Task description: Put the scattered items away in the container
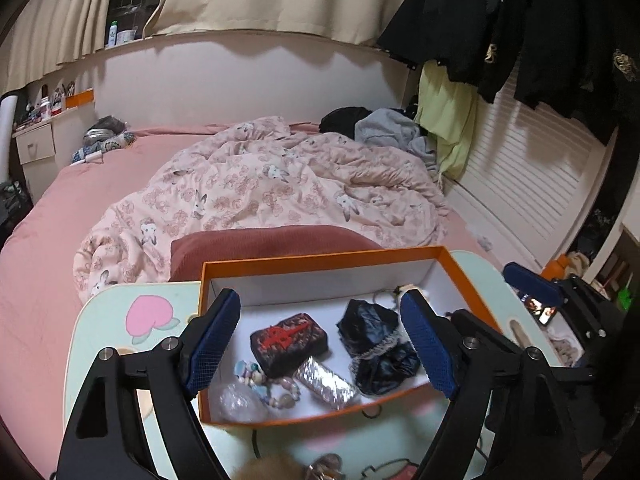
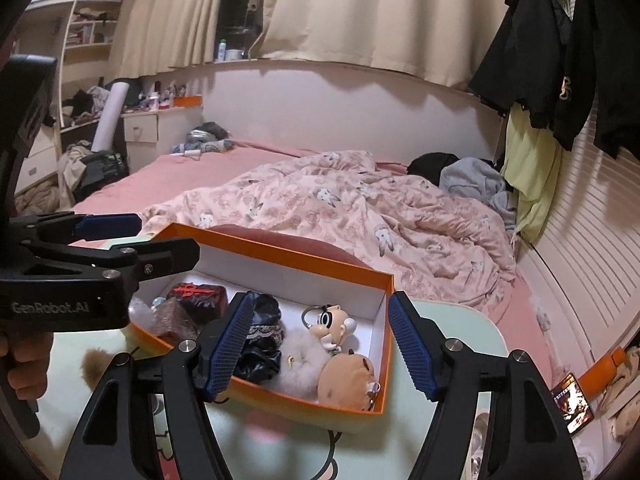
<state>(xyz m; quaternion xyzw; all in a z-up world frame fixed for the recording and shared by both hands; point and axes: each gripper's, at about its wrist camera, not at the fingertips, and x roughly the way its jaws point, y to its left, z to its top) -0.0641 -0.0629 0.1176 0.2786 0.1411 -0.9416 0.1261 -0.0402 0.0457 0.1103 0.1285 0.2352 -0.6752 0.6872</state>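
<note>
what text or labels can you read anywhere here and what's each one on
"GenRobot.AI" on the side of the left gripper.
A red mark on the dark pouch in the orange box: a symbol, not readable as letters.
Gold print on the hanging black jacket: too small to read.
Phone screen and bottles on the ledge: too blurred to read.

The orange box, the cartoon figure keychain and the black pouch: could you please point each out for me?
orange box [image 2: 280, 249]: right wrist view, far rim.
cartoon figure keychain [image 2: 330, 326]: right wrist view, its face.
black pouch [image 1: 374, 346]: left wrist view, its middle.
</note>
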